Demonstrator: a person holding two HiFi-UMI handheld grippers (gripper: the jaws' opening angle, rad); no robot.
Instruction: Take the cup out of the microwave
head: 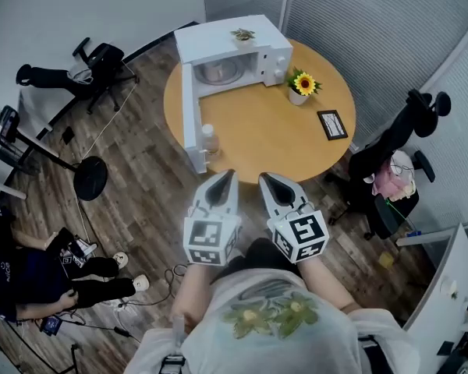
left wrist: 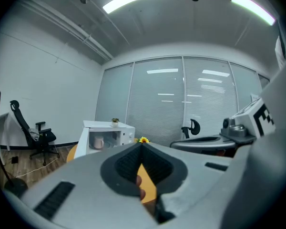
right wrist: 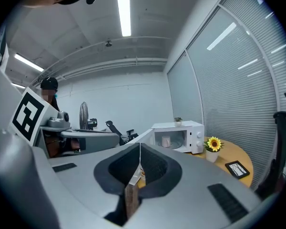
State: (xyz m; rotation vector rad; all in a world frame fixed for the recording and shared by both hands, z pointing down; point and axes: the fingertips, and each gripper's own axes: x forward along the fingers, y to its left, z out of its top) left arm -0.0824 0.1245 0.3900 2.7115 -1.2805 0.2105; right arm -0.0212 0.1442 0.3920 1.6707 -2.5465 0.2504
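In the head view the microwave [head: 218,41] sits on the round table [head: 273,139] with its door [head: 189,115] open. The left gripper [head: 229,175] and right gripper [head: 266,178] are well away from it, so I think one should move in slowly and open up before going inside. In the left gripper view its jaws are squeezed together with nothing in them, and the pink cup [left wrist: 98,142] stands inside the microwave. In the right gripper view those jaws are closed and empty too, and a sunflower [right wrist: 213,143] sits in a little white pot [right wrist: 210,155].

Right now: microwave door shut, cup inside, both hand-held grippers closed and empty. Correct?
Wrong on the door: the microwave has its door standing open, swung out toward the person, as the head view shows. The cup is inside, and the left hand-held gripper and right hand-held gripper are both closed and empty.
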